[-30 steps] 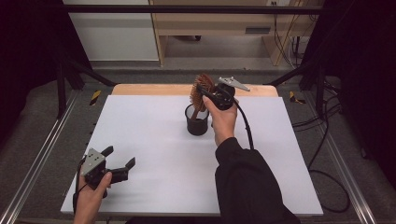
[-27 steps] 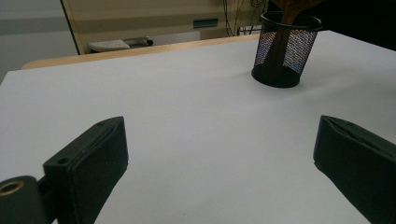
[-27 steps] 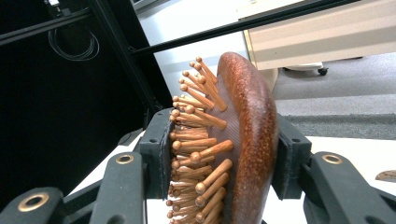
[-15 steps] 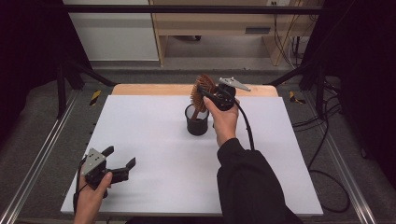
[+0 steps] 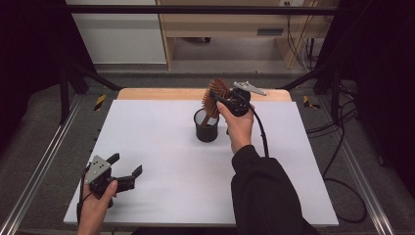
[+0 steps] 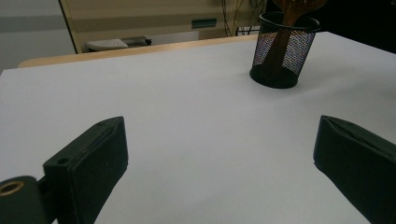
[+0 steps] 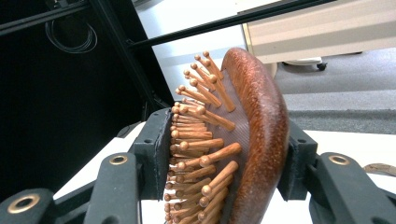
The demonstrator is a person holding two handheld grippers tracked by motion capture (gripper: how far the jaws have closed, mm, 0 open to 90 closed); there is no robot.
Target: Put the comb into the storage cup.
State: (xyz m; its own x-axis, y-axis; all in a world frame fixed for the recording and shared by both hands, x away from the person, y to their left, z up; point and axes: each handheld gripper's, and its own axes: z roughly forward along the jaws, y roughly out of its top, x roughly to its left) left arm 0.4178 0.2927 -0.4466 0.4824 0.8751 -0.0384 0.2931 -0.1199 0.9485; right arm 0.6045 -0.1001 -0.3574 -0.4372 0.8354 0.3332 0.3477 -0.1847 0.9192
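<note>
While the right gripper [image 7: 219, 177] has just been easing its fingers apart, their pads look still in contact with the hairbrush [image 5: 215, 97] head, handle down in the mesh cup [image 5: 206, 126] near the tabletop's far edge. Risk: loosening too early tips brush and cup. Handle end hidden inside. Left gripper [image 5: 125, 171], near left corner: fingers released, holding nothing.

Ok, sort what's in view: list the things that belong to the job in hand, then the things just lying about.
In the job:
- wooden hairbrush, its head between the right gripper fingers, handle down in the cup
- black mesh cup on the white table

Lying about:
- left gripper, open over bare table, nothing between its fingers
- wooden shelf unit beyond the table
- cables on the floor
</note>
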